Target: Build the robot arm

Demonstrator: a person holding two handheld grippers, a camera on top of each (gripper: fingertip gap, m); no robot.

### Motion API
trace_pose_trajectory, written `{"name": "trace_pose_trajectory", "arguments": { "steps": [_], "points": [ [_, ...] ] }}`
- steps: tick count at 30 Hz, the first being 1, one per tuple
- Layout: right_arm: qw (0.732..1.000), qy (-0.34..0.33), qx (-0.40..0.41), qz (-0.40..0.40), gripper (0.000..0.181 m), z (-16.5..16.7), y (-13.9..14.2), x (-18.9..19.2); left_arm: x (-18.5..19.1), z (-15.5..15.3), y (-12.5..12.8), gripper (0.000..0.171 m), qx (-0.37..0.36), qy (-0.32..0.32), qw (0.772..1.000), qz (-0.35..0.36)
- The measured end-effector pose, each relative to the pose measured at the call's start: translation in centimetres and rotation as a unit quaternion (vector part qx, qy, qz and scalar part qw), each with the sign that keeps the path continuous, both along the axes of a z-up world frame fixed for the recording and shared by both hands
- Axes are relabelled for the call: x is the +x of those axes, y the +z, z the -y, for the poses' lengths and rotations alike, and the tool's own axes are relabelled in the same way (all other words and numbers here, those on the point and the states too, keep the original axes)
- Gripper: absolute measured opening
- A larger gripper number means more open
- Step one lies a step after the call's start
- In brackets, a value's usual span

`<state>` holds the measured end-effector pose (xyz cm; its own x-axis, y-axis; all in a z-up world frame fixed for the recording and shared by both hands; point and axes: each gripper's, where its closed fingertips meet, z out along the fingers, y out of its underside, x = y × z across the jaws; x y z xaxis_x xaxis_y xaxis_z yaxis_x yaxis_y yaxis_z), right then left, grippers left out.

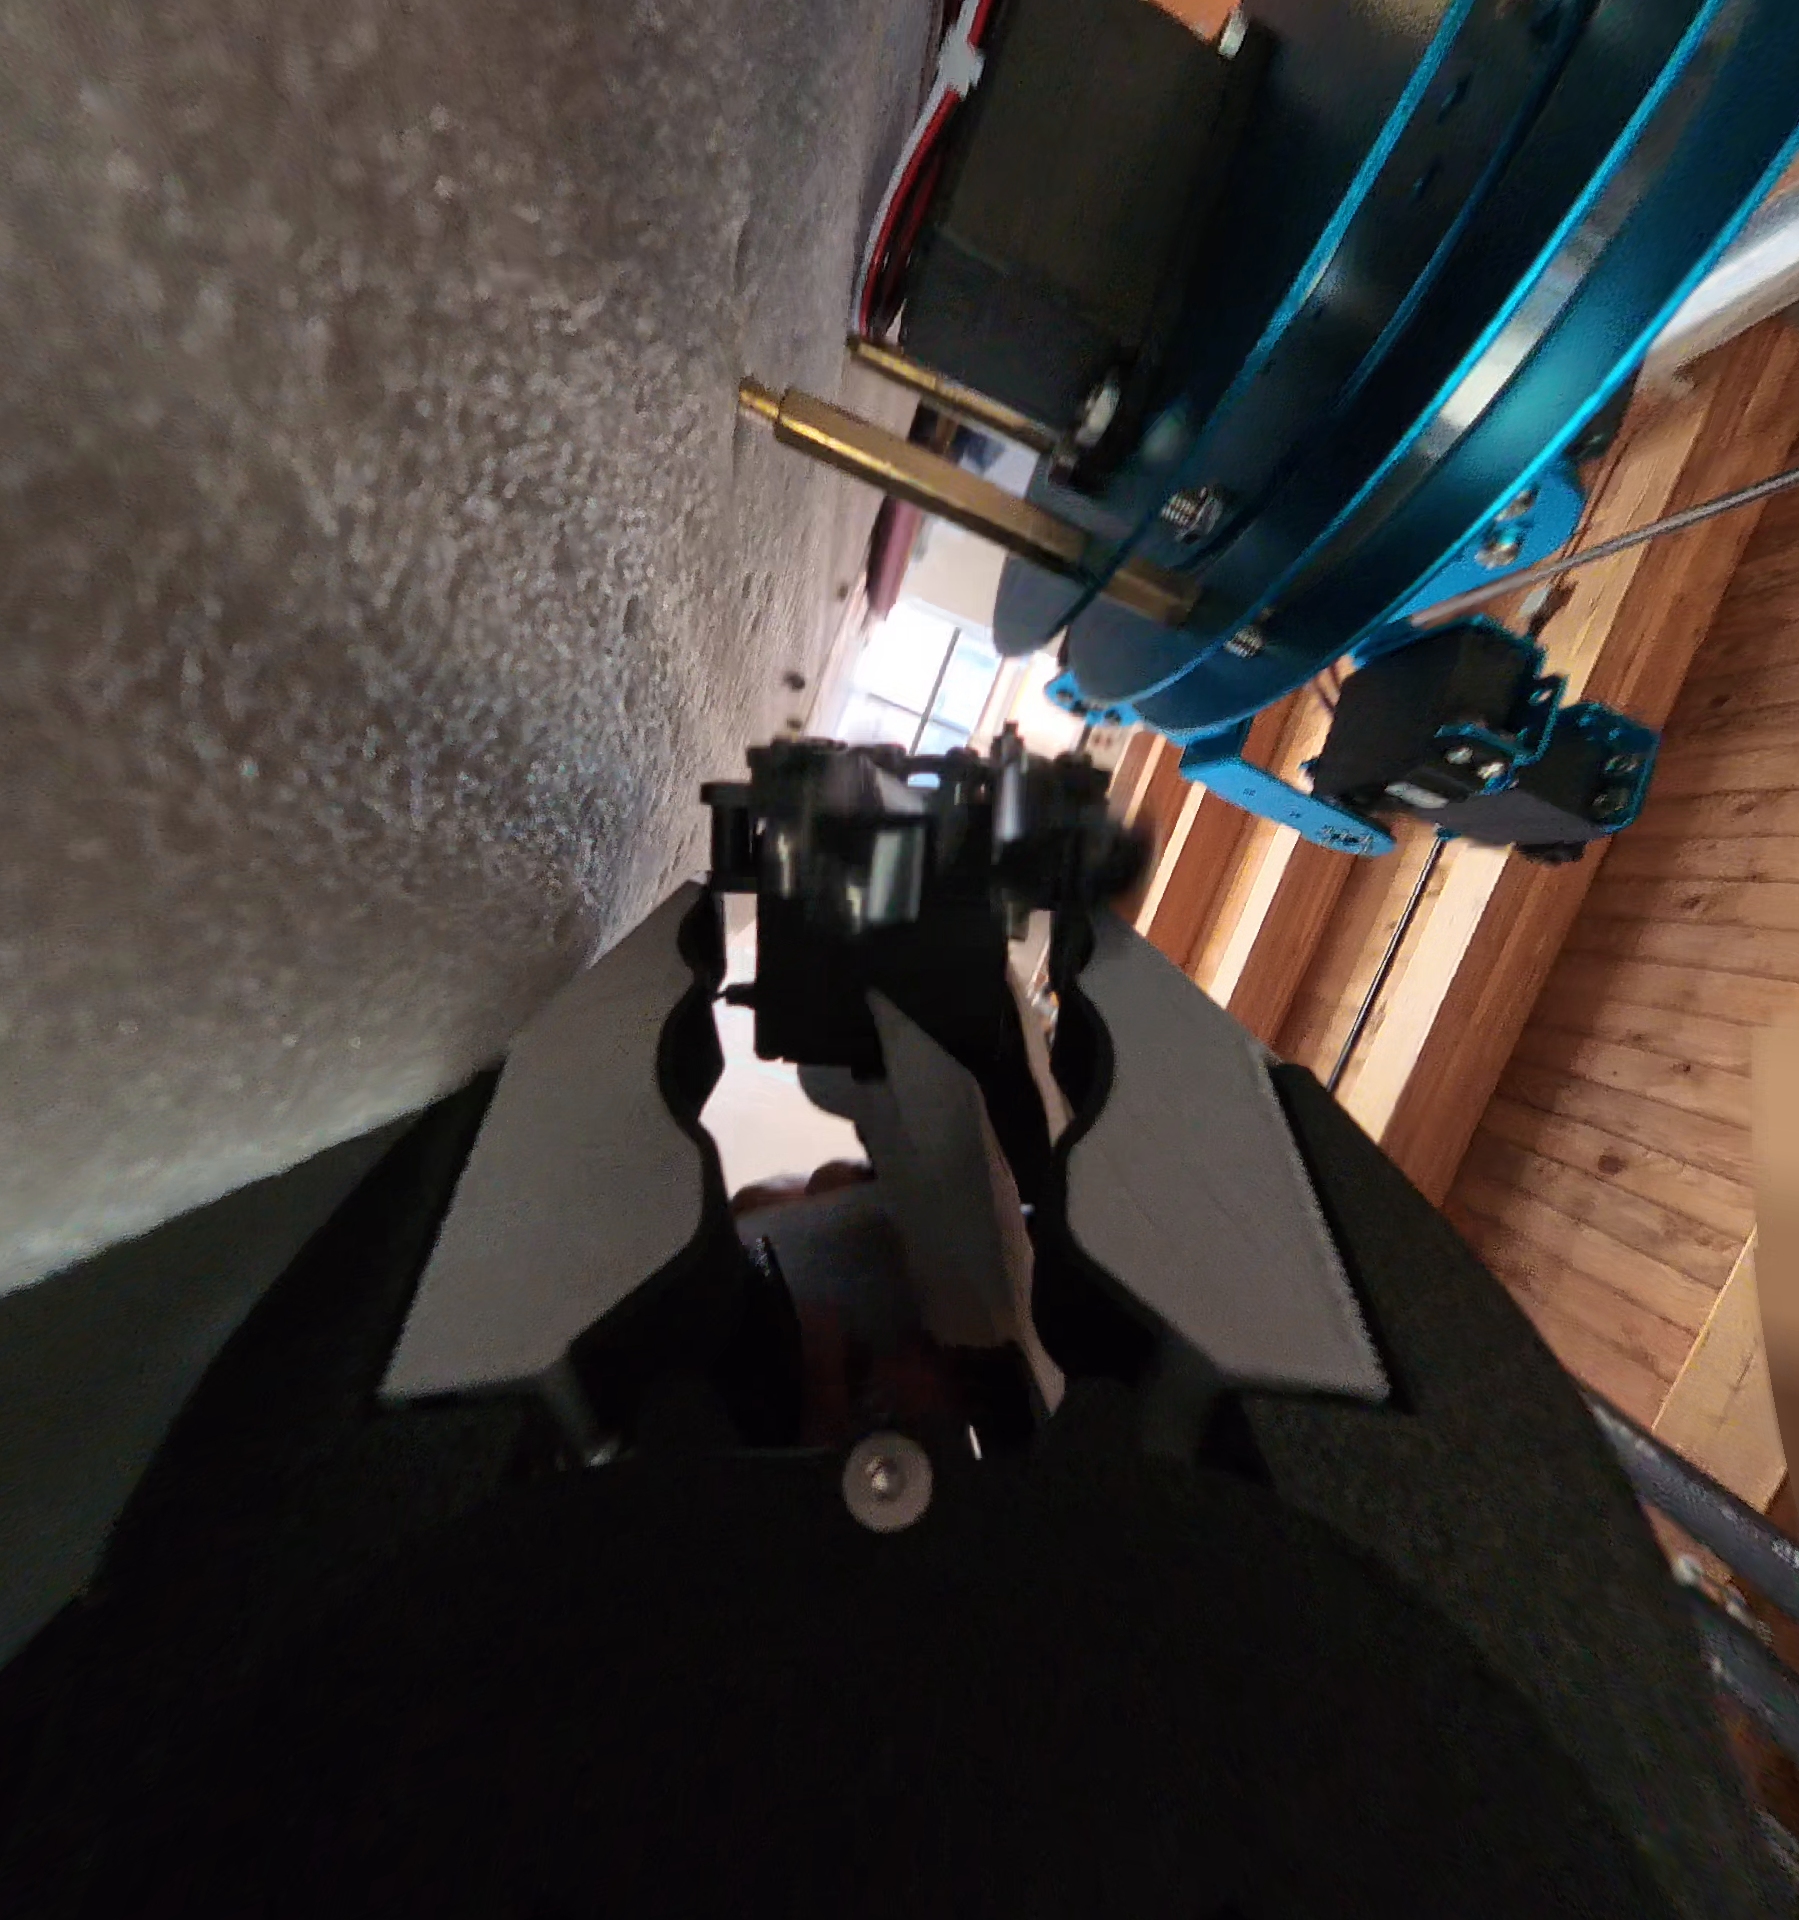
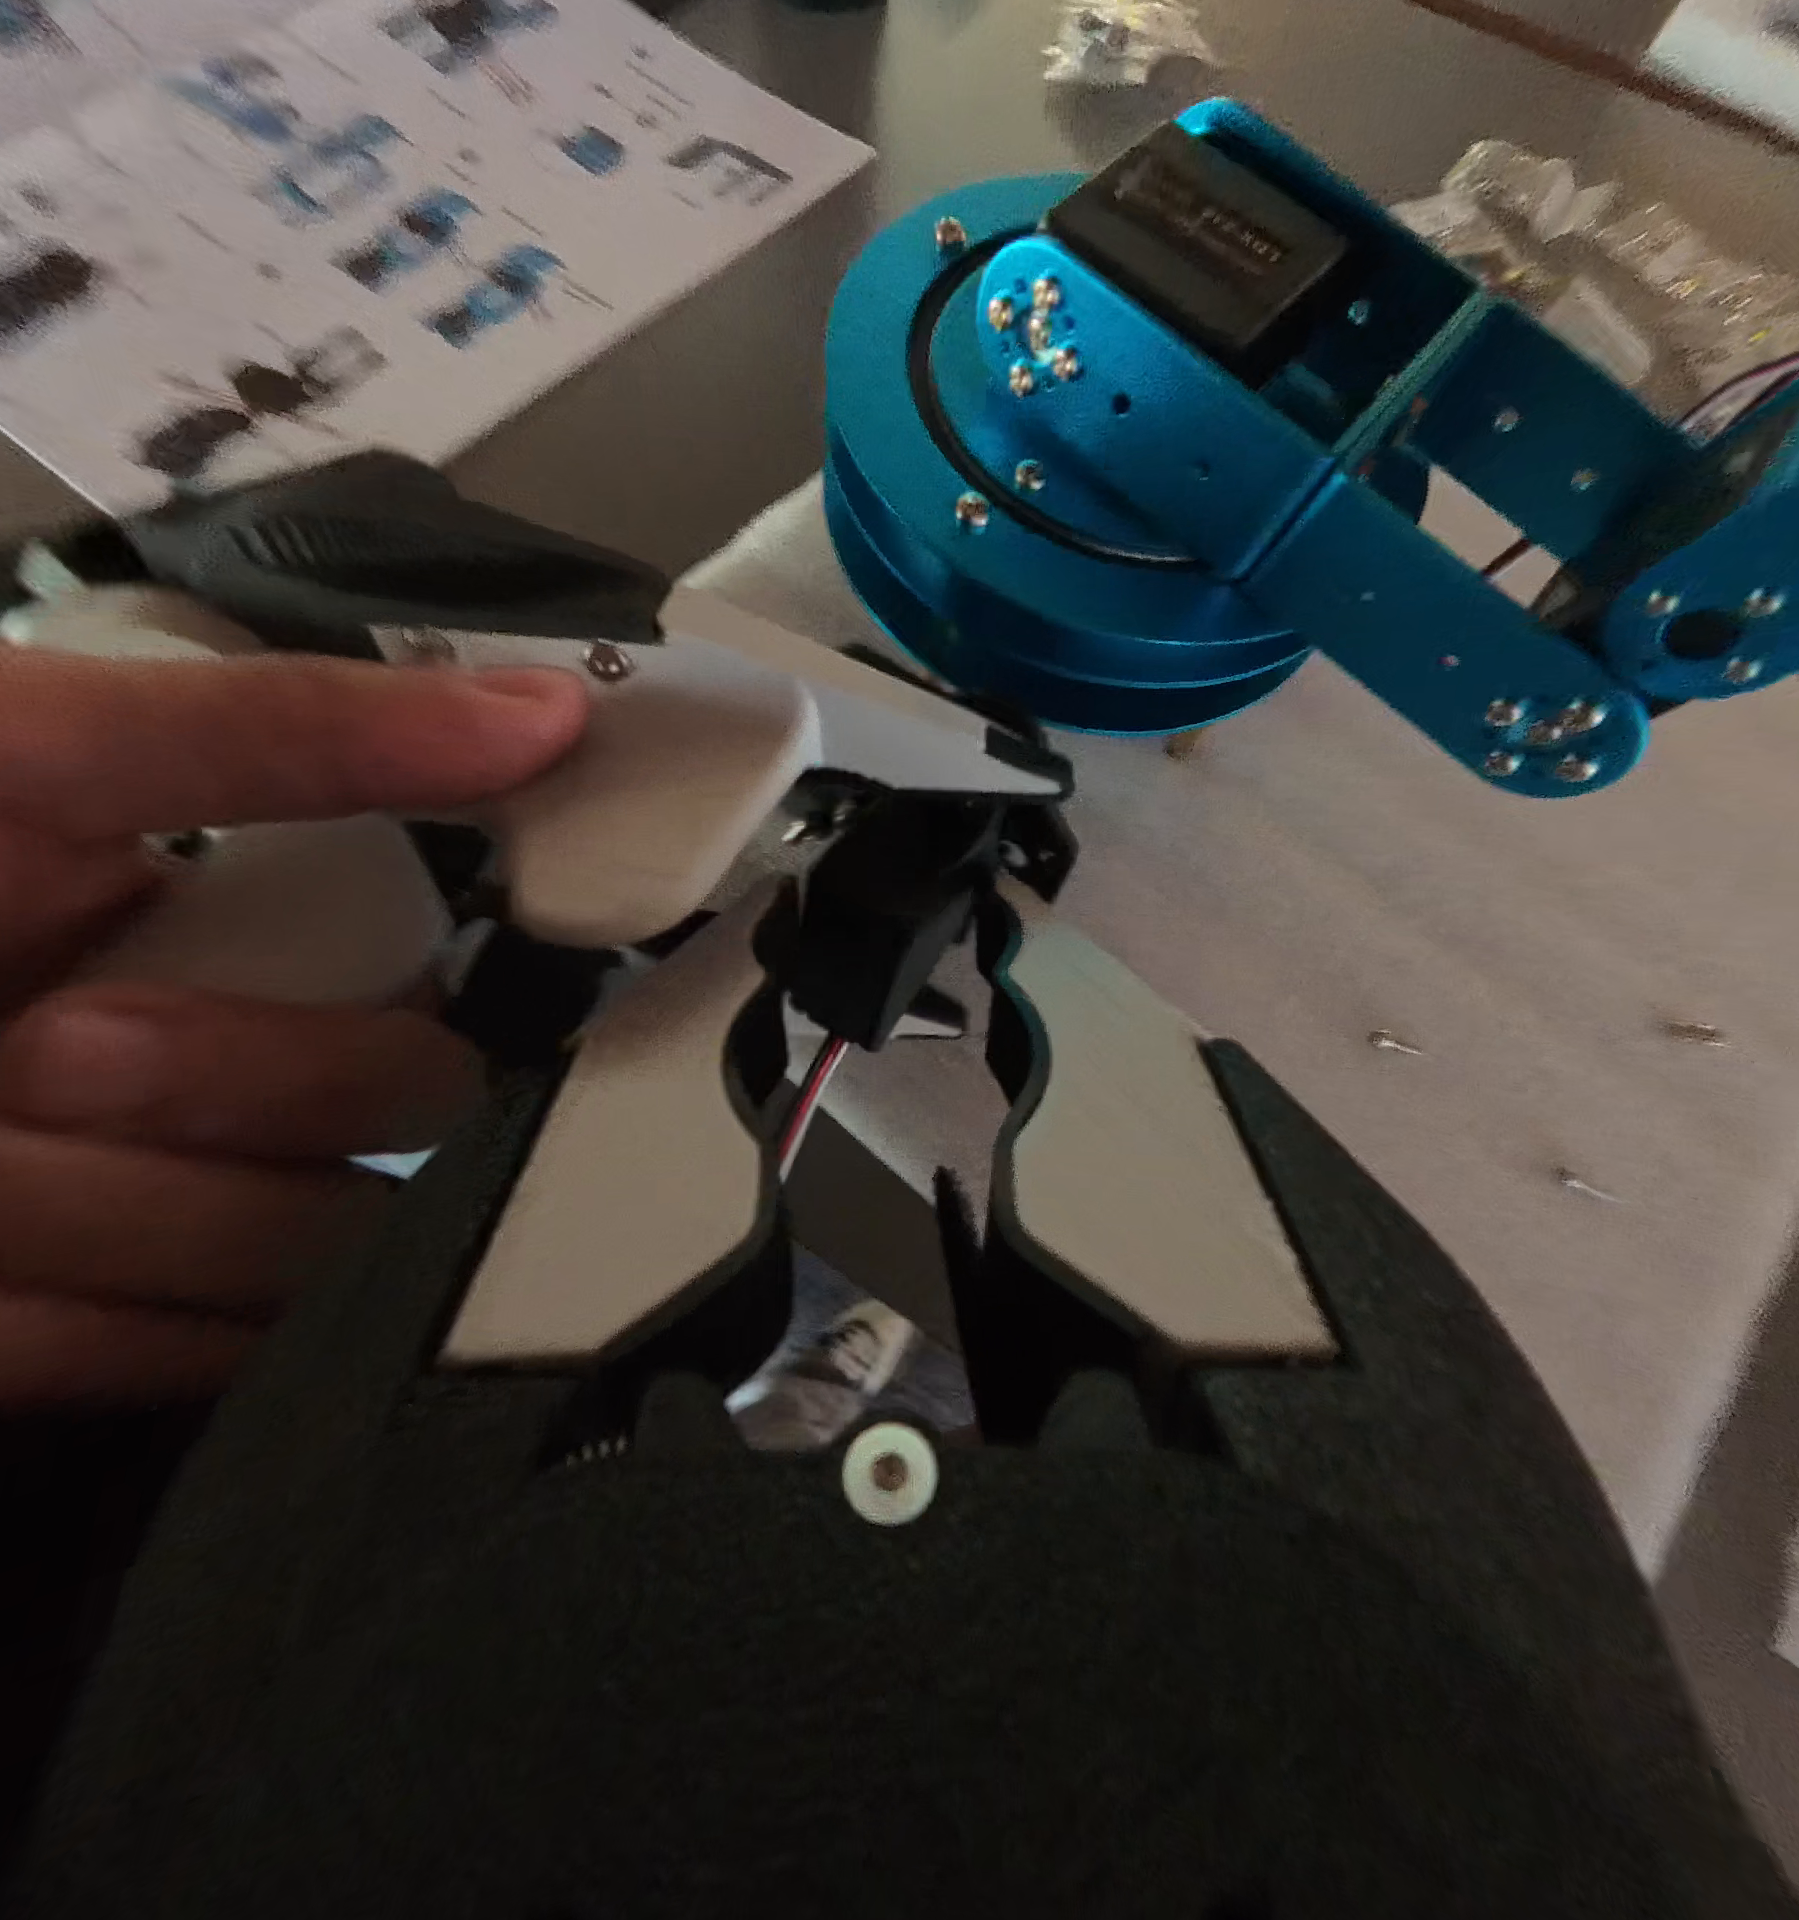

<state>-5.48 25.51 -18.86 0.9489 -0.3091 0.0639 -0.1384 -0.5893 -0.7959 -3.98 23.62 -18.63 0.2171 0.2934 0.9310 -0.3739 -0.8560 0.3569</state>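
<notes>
My left gripper (image 1: 890, 920) is shut on a small black servo assembly (image 1: 864, 862) held out at its fingertips. In the right wrist view, my right gripper (image 2: 879, 971) closes on the same black part (image 2: 874, 925) from below, and its red, white and black wires (image 2: 822, 1070) trail between the fingers. The left gripper's grey finger (image 2: 874, 717) reaches in from the left, held by a hand (image 2: 199, 779). A blue metal robot arm (image 2: 1394, 520) on a round blue base (image 2: 978, 623) stands just behind. The base (image 1: 1394, 468) is on brass standoffs (image 1: 926, 488).
A pale textured mat (image 2: 1394, 987) covers the table, also in the left wrist view (image 1: 251, 520). A printed sheet (image 2: 355, 208) lies at the back left. Clear plastic bags (image 2: 1601, 239) lie at the back right. Small screws (image 2: 1394, 1042) are scattered on the mat. Wooden boards (image 1: 1653, 1039) lie beyond. Less than 4 cm separates the two grippers' tips.
</notes>
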Motion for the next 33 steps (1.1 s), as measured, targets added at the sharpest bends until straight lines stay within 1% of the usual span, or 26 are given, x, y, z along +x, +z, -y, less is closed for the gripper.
{"name": "trace_pose_trajectory", "arguments": {
  "steps": [1,2,3,4,5,9,10,12,13,14,15,17,19,21,23,25,27,28,29,31,32,33],
  "points": [
    [1.0,-0.001,-0.014,0.017,0.027,0.0,-0.2,0.2,-0.3,0.3,0.1,0.058,0.0,-0.023,1.0,0.002],
    [1.0,0.0,-0.022,0.018,0.024,0.0,-0.5,0.1,-0.8,0.6,0.1,0.057,0.002,-0.046,0.999,0.003],
    [1.0,0.002,-0.017,0.012,0.022,-0.1,-0.6,-0.2,-1.1,0.8,0.2,0.058,0.001,-0.062,0.998,0.01],
    [1.0,-0.009,-0.009,0.011,0.023,-0.2,-0.5,-0.2,-1.5,0.7,0.4,0.065,-0.008,-0.072,0.997,0.019],
    [1.0,-0.021,-0.007,0.011,0.022,-0.2,-0.5,-0.2,-1.9,0.6,0.5,0.061,-0.016,-0.084,0.996,0.02],
    [0.994,-0.048,-0.033,0.089,0.02,-0.2,0.2,1.0,-3.9,1.1,1.0,0.07,-0.026,-0.147,0.988,0.027],
    [0.994,-0.061,-0.03,0.087,0.02,0.0,0.4,1.5,-4.4,1.2,1.1,0.073,-0.024,-0.162,0.986,0.029],
    [0.993,-0.087,-0.026,0.079,0.021,0.6,0.1,2.5,-5.5,1.2,1.5,0.07,-0.012,-0.192,0.981,0.04],
    [0.992,-0.093,-0.022,0.089,0.021,0.9,-0.2,3.0,-6.1,1.1,1.8,0.071,0.001,-0.206,0.977,0.047],
    [0.992,-0.089,0.0,0.093,0.021,0.9,-0.2,3.0,-6.7,0.8,2.1,0.065,0.019,-0.215,0.975,0.057],
    [0.991,-0.092,0.01,0.093,0.021,1.2,-0.3,2.9,-7.1,0.3,2.4,0.062,0.043,-0.221,0.972,0.066],
    [0.99,-0.089,0.002,0.107,0.021,1.9,-0.6,2.5,-7.3,-1.3,3.1,0.059,0.103,-0.225,0.965,0.083],
    [0.99,-0.087,-0.019,0.11,0.021,2.8,-1.4,2.2,-6.8,-3.4,3.9,0.056,0.171,-0.209,0.958,0.1],
    [0.992,-0.086,-0.014,0.089,0.021,3.0,-1.8,2.0,-5.7,-5.7,4.7,0.054,0.245,-0.187,0.944,0.118],
    [0.994,-0.077,-0.012,0.083,0.021,2.9,-1.7,2.2,-4.3,-7.5,5.2,0.054,0.325,-0.175,0.919,0.138],
    [0.995,-0.062,-0.015,0.078,0.025,2.8,-1.8,2.1,-2.4,-8.7,6.2,0.054,0.383,-0.162,0.895,0.159],
    [0.997,-0.046,-0.008,0.061,0.028,3.0,-1.8,1.8,-0.3,-9.3,8.3,0.053,0.421,-0.143,0.873,0.2],
    [0.998,-0.038,0.004,0.047,0.029,3.1,-1.6,1.6,0.7,-9.2,9.5,0.053,0.442,-0.136,0.858,0.224],
    [0.999,-0.025,0.016,0.029,0.03,3.1,-1.4,1.4,1.6,-8.9,10.8,0.053,0.464,-0.132,0.839,0.252],
    [0.999,-0.005,0.039,0.003,0.033,3.3,-0.6,1.4,3.5,-7.7,13.6,0.053,0.508,-0.131,0.79,0.316],
    [0.998,0.005,0.055,-0.009,0.035,3.5,0.3,1.5,4.4,-6.9,15.0,0.054,0.53,-0.134,0.762,0.347],
    [0.996,0.025,0.084,-0.027,0.034,3.6,2.1,1.5,5.2,-6.0,16.4,0.055,0.549,-0.144,0.731,0.379]
  ]
}}
